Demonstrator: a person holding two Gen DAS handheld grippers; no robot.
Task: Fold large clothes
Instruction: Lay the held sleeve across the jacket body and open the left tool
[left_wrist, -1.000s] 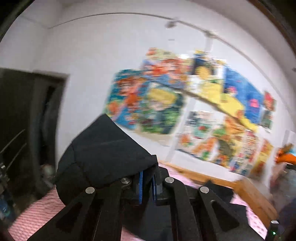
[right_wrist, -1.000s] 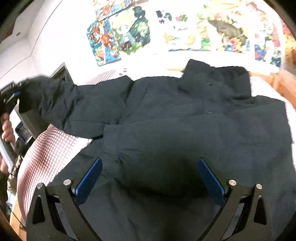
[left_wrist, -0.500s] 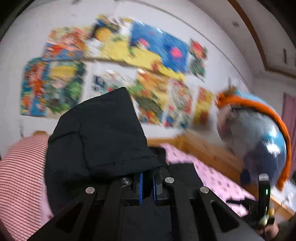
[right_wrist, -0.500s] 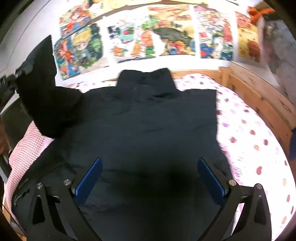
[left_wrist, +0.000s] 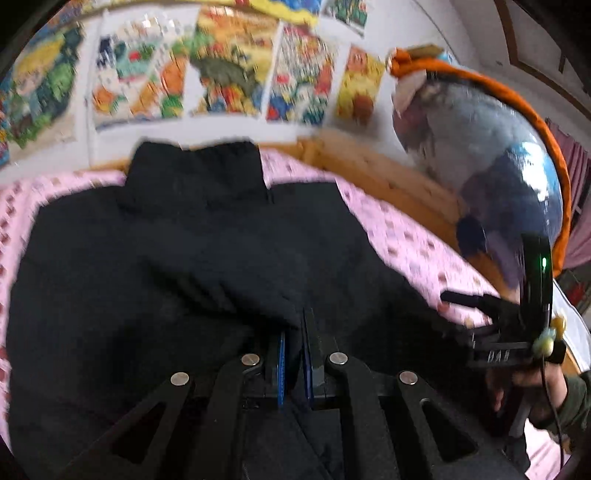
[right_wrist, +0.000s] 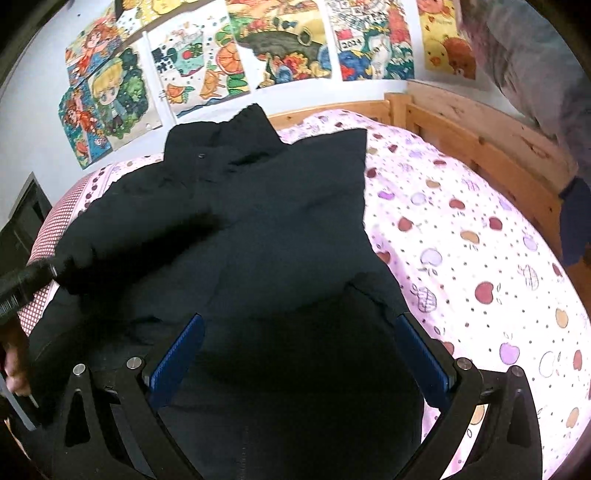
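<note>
Now that the sleeve (right_wrist: 147, 236) has swung in from the left side of the bed, it lies across the chest of the black jacket (right_wrist: 280, 229), which is spread collar-up toward the headboard edge of the bed (right_wrist: 480, 258). A second ago that sleeve hung high in the air off the bed's left edge. The left gripper (left_wrist: 293, 354) keeps its jaws pinched narrow on the sleeve's cuff. The right gripper (right_wrist: 299, 354) hovers wide and empty over the jacket's lower hem. By my reading, the first sleeve fold is nearly laid, with only the release left. Posters (right_wrist: 221, 55) cover the wall beyond.
</note>
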